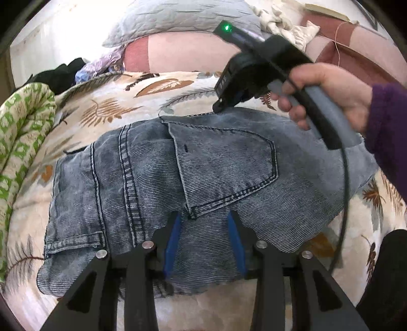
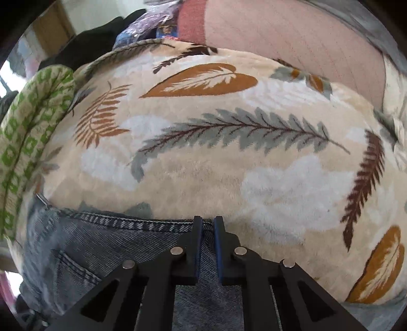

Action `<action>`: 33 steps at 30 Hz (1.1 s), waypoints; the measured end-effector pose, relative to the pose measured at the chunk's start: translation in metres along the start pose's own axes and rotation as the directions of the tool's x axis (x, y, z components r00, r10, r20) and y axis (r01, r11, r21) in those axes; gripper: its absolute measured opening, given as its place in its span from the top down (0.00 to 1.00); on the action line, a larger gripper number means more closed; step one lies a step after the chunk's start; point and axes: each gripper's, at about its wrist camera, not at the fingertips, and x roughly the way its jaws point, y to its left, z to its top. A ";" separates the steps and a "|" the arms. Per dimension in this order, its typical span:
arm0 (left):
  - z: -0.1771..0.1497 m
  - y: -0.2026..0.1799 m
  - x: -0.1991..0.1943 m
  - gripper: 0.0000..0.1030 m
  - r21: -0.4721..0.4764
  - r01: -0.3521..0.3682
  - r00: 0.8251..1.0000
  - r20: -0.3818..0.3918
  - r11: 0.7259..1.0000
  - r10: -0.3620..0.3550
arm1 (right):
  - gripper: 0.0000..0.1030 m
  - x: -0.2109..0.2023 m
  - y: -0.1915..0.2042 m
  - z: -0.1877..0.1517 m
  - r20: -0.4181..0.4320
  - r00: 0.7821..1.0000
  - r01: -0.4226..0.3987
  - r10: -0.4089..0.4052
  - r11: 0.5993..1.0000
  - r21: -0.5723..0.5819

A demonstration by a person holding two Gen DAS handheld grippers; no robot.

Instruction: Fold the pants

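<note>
Folded grey-blue jeans (image 1: 203, 178) lie on a leaf-print blanket (image 1: 114, 107), back pocket facing up. My left gripper (image 1: 203, 219) stands over their near part, its blue pads apart with flat denim between them, not pinched. A person's hand (image 1: 325, 89) in a purple sleeve holds my right gripper (image 1: 220, 105) at the jeans' far edge. In the right wrist view the right gripper (image 2: 208, 224) is shut on the stitched edge of the jeans (image 2: 101, 244), with denim squeezed between the pads.
A green patterned quilt (image 1: 23, 132) is rolled along the left. A grey pillow (image 1: 178, 20), pink bedding and dark clothes (image 1: 61, 73) lie at the back. The right gripper's cable (image 1: 346, 191) hangs over the jeans' right side. Beyond the jeans stretches bare blanket (image 2: 229, 165).
</note>
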 end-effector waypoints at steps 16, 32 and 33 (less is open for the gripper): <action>0.001 -0.011 -0.012 0.25 0.033 -0.175 0.979 0.107 0.984 0.171 | 0.41 -0.127 -0.043 -0.120 0.225 0.974 -0.038 0.006 0.990 0.136; 0.013 -0.076 -0.033 0.25 0.170 -0.233 0.968 0.136 0.958 0.211 | 0.38 -0.199 -0.118 -0.251 0.364 0.931 -0.153 0.006 0.913 0.377; 0.015 -0.081 -0.035 0.25 0.177 -0.232 0.968 0.141 0.956 0.209 | 0.38 -0.203 -0.122 -0.255 0.374 0.927 -0.159 0.004 0.910 0.384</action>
